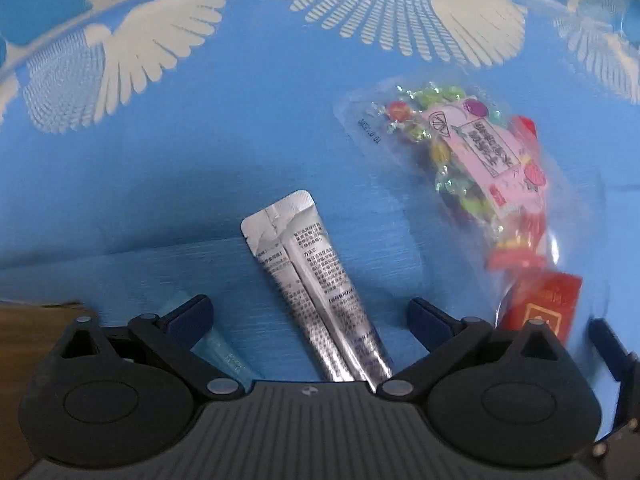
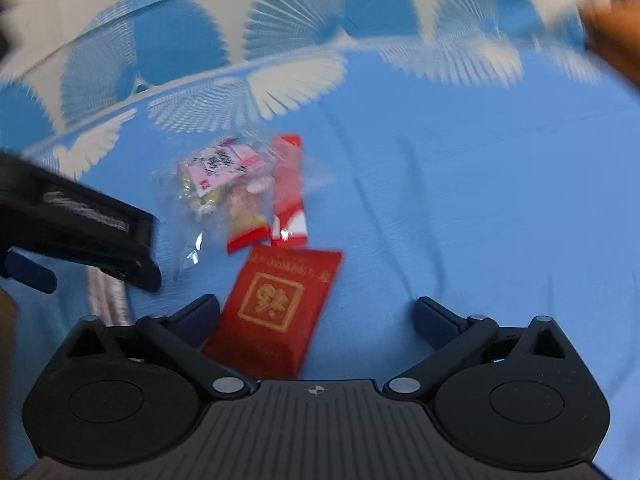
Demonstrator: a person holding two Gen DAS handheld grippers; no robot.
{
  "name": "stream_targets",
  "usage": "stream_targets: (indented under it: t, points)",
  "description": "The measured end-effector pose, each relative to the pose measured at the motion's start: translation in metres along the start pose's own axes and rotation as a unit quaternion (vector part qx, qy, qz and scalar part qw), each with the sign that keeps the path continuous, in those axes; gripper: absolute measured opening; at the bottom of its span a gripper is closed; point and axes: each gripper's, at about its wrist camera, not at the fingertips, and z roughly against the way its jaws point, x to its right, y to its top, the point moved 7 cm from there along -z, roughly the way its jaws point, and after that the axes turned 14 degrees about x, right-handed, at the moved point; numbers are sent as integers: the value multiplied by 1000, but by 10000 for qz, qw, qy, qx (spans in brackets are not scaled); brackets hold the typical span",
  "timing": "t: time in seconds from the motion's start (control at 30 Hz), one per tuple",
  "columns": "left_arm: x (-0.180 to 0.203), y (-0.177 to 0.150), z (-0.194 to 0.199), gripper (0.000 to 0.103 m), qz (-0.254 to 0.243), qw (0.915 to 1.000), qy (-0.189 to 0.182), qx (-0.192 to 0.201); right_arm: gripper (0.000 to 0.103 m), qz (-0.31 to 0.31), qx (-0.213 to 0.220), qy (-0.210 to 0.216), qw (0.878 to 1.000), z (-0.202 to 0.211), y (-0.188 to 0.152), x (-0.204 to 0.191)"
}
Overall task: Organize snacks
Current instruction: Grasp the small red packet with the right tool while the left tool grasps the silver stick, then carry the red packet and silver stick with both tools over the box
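Both tongs gape wide, empty: left tongs [image 1: 310, 316] straddle a silver sachet [image 1: 316, 292], right tongs [image 2: 316, 316] over a red packet [image 2: 276, 308]; candy bag [image 1: 460, 160] lies near on the blue tabletop [image 1: 200, 160].

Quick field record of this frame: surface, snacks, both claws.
surface: blue tablecloth with white fan print
silver stick sachet: lies flat between the open left claw fingers, not gripped
teal sachet: by the left claw's left finger, mostly hidden
clear candy bag: right of the silver sachet, pink label
red packet: gold emblem, near the right claw's left finger, ungripped
small red packets: under the clear bag's edge
right claw: open, empty
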Motion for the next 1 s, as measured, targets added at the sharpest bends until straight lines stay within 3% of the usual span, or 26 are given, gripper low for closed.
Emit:
stream_targets:
  t: [0.07,0.27,0.3,0.37,0.4,0.43,0.53,0.67,0.83,1.0]
  points:
    - [-2,-1,1,103,-49,10000,-39,72,103,292,163,-85,9994,-2,-6,-7]
    - [-3,0,-2,103,12,10000,32,68,103,279,366,-141,9988,-3,-9,-8]
    - [-4,-1,0,97,77,9999,63,44,102,317,359,-144,9987,-2,-8,-8]
    - [2,0,14,67,99,9998,31,166,85,353,337,-156,9987,1,-6,-8]
    - [5,2,21,40,60,9998,-66,205,58,417,377,-150,9983,5,-4,-10]
    - [7,2,24,35,83,9998,-143,138,49,545,429,-119,9975,10,-2,-12]
    - [9,1,35,33,134,9997,-183,73,47,625,320,-3,9975,18,-4,-15]
    - [6,-5,66,33,130,9994,-268,191,47,131,90,58,9999,37,5,0]
    - [-2,-21,130,33,65,9977,-487,477,47,-65,276,12,9996,93,21,16]
    - [-18,-46,203,33,34,9944,-679,811,47,-173,487,250,9984,164,30,7]
